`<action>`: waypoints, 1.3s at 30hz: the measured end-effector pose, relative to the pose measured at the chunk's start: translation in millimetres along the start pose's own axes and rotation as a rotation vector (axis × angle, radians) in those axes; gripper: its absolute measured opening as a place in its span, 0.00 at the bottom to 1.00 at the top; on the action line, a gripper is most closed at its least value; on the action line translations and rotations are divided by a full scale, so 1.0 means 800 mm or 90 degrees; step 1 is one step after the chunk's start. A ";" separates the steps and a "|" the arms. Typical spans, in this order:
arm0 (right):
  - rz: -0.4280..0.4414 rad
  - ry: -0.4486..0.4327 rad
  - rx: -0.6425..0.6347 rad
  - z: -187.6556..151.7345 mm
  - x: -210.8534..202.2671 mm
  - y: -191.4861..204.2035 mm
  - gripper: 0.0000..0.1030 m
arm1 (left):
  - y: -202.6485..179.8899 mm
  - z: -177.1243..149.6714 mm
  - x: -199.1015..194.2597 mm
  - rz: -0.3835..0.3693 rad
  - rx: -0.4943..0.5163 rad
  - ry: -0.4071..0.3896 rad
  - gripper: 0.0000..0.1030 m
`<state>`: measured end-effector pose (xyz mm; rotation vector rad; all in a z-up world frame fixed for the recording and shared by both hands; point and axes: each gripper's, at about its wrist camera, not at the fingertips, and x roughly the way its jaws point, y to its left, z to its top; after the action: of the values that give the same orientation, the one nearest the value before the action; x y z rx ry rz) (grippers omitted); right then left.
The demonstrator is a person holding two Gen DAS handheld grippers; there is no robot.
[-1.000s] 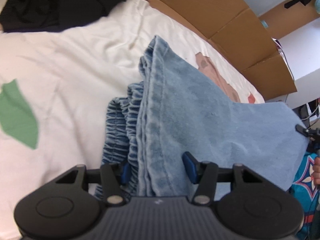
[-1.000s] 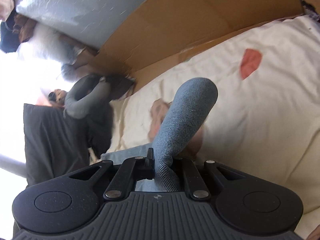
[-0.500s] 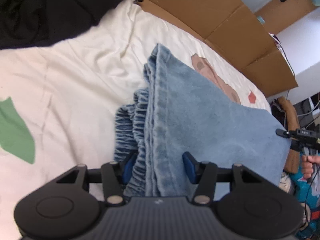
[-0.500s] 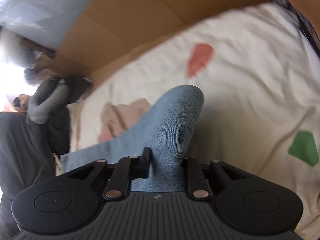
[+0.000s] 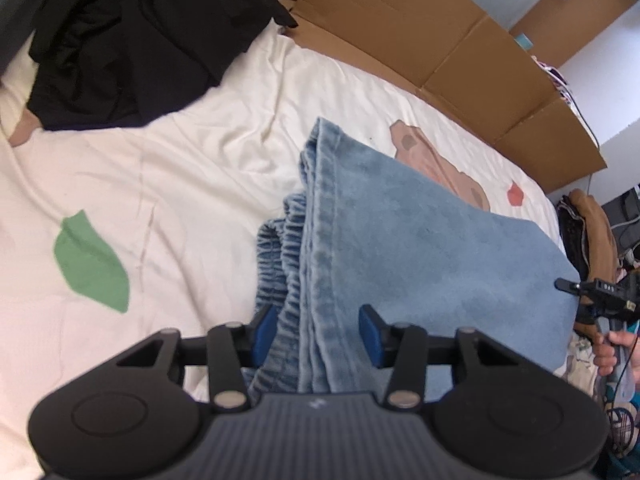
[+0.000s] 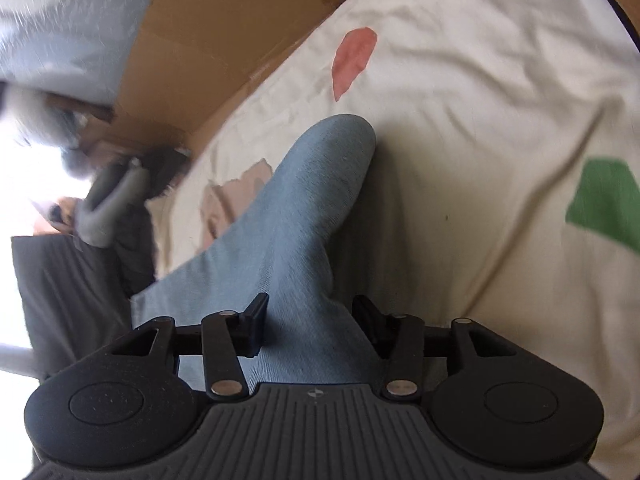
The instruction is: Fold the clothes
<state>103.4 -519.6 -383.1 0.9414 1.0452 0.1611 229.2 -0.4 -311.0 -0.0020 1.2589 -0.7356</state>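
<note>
You held the blue denim garment [image 5: 420, 248] stretched above the bed [image 5: 180, 168], left tool [image 5: 318, 330] and right tool [image 6: 308, 326] parted around its edges, keeping folds aligned.

One light-blue denim garment [image 5: 420, 248], one crumpled black garment [image 5: 132, 40], one cream printed bed sheet [image 5: 168, 184], two black hand-held grippers.

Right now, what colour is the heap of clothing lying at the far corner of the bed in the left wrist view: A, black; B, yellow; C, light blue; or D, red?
A: the heap of clothing on the white bedsheet is black; the only light blue garment is the denim lying between the fingers of the left gripper.
</note>
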 end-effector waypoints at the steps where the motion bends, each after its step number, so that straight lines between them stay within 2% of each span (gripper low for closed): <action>1: 0.006 0.005 0.001 -0.004 -0.002 -0.003 0.61 | -0.002 -0.002 -0.005 0.001 0.003 0.002 0.46; 2: 0.012 0.010 0.002 -0.009 -0.005 -0.006 0.64 | -0.004 -0.004 -0.011 0.002 0.006 0.004 0.46; 6: 0.035 0.031 0.007 -0.027 -0.015 -0.019 0.66 | -0.010 -0.016 -0.030 0.007 0.009 0.011 0.46; 11: 0.065 0.056 0.012 -0.049 -0.027 -0.035 0.63 | -0.017 -0.031 -0.049 0.014 -0.001 0.011 0.46; 12: 0.071 0.062 0.013 -0.053 -0.030 -0.038 0.55 | -0.018 -0.035 -0.053 0.015 -0.003 0.011 0.46; 13: 0.077 0.067 0.014 -0.058 -0.032 -0.041 0.51 | -0.020 -0.038 -0.056 0.016 -0.005 0.011 0.46; 15: 0.078 0.059 0.011 -0.067 -0.043 -0.041 0.26 | -0.023 -0.043 -0.062 0.018 -0.009 0.010 0.46; 18: 0.092 0.046 0.000 -0.079 -0.062 -0.033 0.16 | -0.031 -0.048 -0.069 0.018 -0.010 0.006 0.46; 20: 0.105 0.038 0.000 -0.084 -0.076 -0.028 0.14 | -0.038 -0.050 -0.073 0.015 -0.008 0.003 0.46; 23: 0.115 0.025 0.046 -0.085 -0.091 -0.029 0.12 | -0.050 -0.052 -0.075 0.011 0.004 -0.001 0.46; 28: 0.080 0.012 0.118 -0.098 -0.086 -0.061 0.12 | -0.067 -0.055 -0.060 0.001 0.019 0.002 0.46; 31: 0.081 -0.002 0.156 -0.109 -0.079 -0.079 0.16 | -0.076 -0.057 -0.042 -0.001 0.028 0.002 0.46; 32: 0.081 -0.007 0.166 -0.111 -0.076 -0.084 0.24 | -0.079 -0.057 -0.036 -0.001 0.031 0.001 0.46; 33: 0.079 -0.007 0.170 -0.113 -0.074 -0.086 0.41 | -0.082 -0.056 -0.030 -0.001 0.033 -0.002 0.46; 35: 0.075 0.001 0.170 -0.118 -0.065 -0.087 0.59 | -0.085 -0.055 -0.019 0.003 0.038 -0.005 0.46; 38: 0.070 0.014 0.163 -0.127 -0.047 -0.082 0.58 | -0.086 -0.049 -0.005 0.026 0.052 -0.004 0.41; 39: 0.066 0.014 0.157 -0.128 -0.046 -0.079 0.53 | -0.085 -0.048 -0.001 0.038 0.056 -0.002 0.41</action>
<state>-16.4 -517.5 -421.7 1.2207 1.0525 0.1296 162.6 -37.8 -297.1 0.1060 1.2175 -0.7380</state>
